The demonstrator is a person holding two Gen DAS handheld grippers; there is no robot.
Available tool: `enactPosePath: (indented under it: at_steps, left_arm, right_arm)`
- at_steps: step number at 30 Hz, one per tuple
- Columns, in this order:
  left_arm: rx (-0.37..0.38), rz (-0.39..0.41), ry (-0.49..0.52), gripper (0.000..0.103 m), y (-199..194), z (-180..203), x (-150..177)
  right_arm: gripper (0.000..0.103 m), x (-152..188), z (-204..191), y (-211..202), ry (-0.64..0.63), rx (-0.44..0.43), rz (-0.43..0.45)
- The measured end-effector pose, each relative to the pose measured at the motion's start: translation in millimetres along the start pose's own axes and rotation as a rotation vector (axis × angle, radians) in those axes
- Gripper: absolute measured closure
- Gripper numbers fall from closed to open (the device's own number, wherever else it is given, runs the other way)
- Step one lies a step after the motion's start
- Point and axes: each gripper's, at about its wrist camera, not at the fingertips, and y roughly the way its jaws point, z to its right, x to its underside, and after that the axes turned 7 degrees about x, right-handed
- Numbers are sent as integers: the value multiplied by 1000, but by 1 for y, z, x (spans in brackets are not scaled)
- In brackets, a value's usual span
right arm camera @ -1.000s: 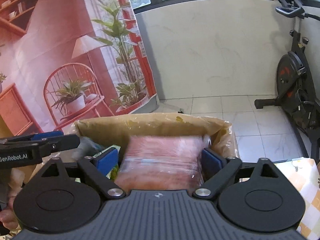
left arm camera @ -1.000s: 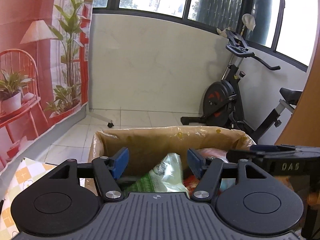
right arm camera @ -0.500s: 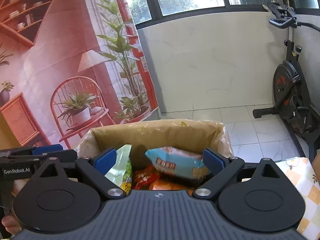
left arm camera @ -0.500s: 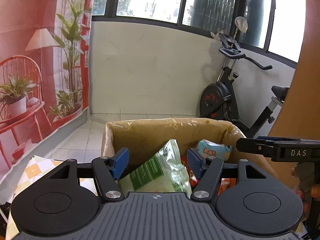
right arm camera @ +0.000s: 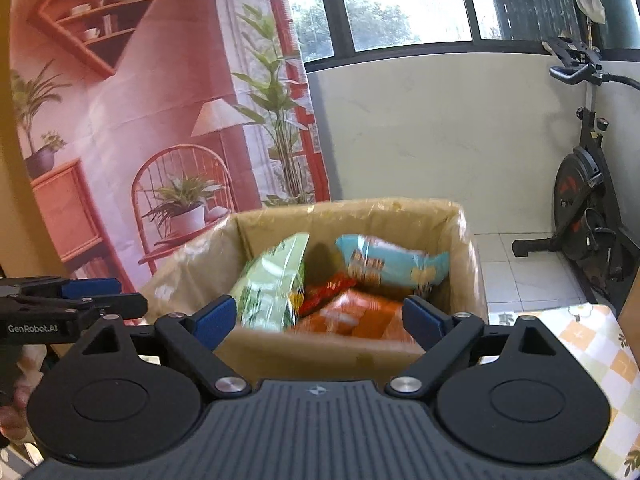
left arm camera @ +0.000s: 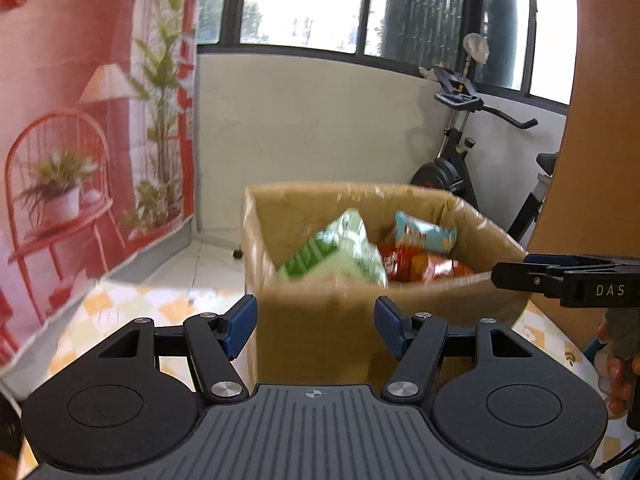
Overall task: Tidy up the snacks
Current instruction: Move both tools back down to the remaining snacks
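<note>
Both held back from the cardboard box [right arm camera: 352, 344], left gripper [left arm camera: 312, 326] and right gripper [right arm camera: 316, 322] spread wide, grasping nothing. Inside: green snack bag [right arm camera: 272, 284] propped on end along the left wall, long axis pointing up; light-blue bag [right arm camera: 392, 266] lying crosswise toward the far right corner, over orange bag [right arm camera: 352, 318] and red bag [right arm camera: 324, 292].
</note>
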Motion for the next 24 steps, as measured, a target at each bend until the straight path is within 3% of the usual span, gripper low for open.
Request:
enactPosePath:
  at_steps: [10,24]
  left_arm:
    - [14,-101,-144,36,1,-10,70]
    - [10,-267,-136,36,15,-11,129]
  right_arm:
    - [16,53,8,-15,8,-13,-36]
    - [16,128,25,4,-129,20,-234]
